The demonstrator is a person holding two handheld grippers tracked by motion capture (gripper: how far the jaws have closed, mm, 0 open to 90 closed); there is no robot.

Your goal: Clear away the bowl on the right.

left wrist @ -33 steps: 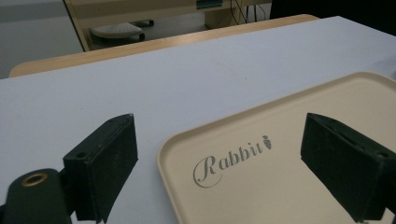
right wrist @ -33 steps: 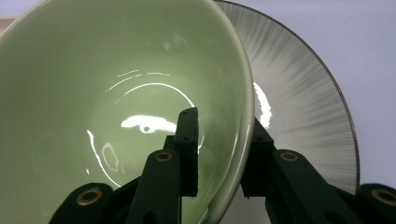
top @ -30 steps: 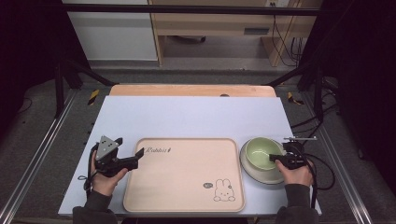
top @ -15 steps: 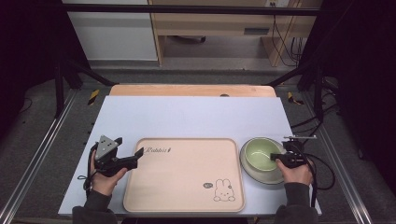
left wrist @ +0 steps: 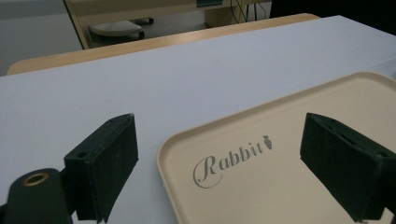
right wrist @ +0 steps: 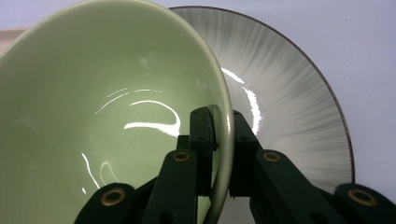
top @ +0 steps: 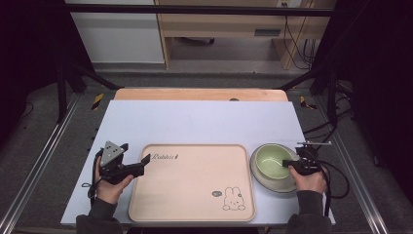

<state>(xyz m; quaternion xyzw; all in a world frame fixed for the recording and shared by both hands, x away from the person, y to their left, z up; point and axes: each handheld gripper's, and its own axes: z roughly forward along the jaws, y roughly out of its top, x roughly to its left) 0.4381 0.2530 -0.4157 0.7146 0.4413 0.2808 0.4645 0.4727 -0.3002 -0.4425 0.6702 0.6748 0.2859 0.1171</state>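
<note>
High view: pale surface (top: 204, 122) w/ a beige tray (top: 192, 180) in the middle, "Rabbit" print at its top left, bunny drawing bottom right. Left tongs (top: 141, 163) sit at the tray's left edge, jaws spread, nothing between them. Right of the tray, just beside it, a green bowl (top: 270, 158) sits in a grey plate (top: 265, 180). Right tongs (top: 287, 163) are at the bowl's right rim.

Left gripper view: jaws wide apart, straddling the tray's (left wrist: 289, 154) corner w/ the "Rabbit" lettering (left wrist: 231, 158); bare surface beyond.

Right gripper view: tongs (right wrist: 222, 144) clamped on the bowl's (right wrist: 107, 116) rim, one jaw inside, one outside. Bowl is glossy pale green, tilted; plate (right wrist: 289, 102) behind it is glossy grey w/ radial streaks & dark rim.
</note>
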